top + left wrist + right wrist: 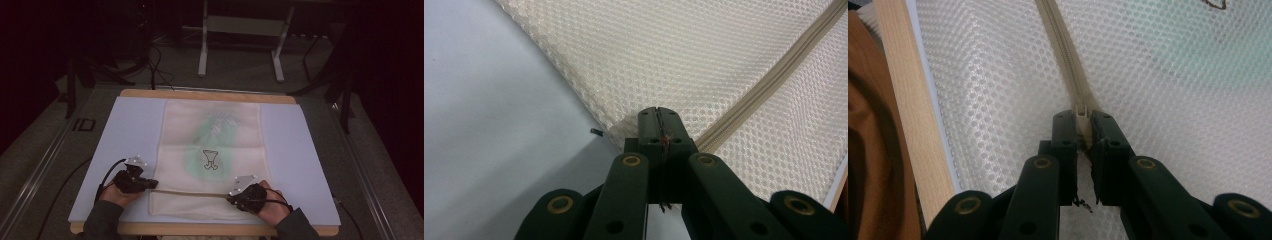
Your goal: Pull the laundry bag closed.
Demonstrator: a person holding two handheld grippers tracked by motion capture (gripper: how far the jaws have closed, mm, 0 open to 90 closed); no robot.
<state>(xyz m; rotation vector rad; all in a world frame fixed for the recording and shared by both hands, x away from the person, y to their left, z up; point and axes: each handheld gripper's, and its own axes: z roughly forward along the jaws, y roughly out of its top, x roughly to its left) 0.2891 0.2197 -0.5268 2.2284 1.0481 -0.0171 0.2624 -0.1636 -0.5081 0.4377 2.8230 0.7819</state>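
One mesh laundry bag [212, 160] lies on the table, cream-coloured, its single zipper [192, 193] running across it near six o'clock. One zipper slider [1081, 111] sits on that zipper. One green garment [212, 137] shows through the mesh, toward twelve o'clock inside the bag. One small printed emblem [210, 159] sits on the bag at its centre. Two grippers work here: the left gripper [151, 184] at eight o'clock and the right gripper [231, 198] at five o'clock, one in each of the person's two hands. One white mat [132, 130] covers one wooden table [205, 94]. One metal stand [240, 30] is on the floor at twelve o'clock.
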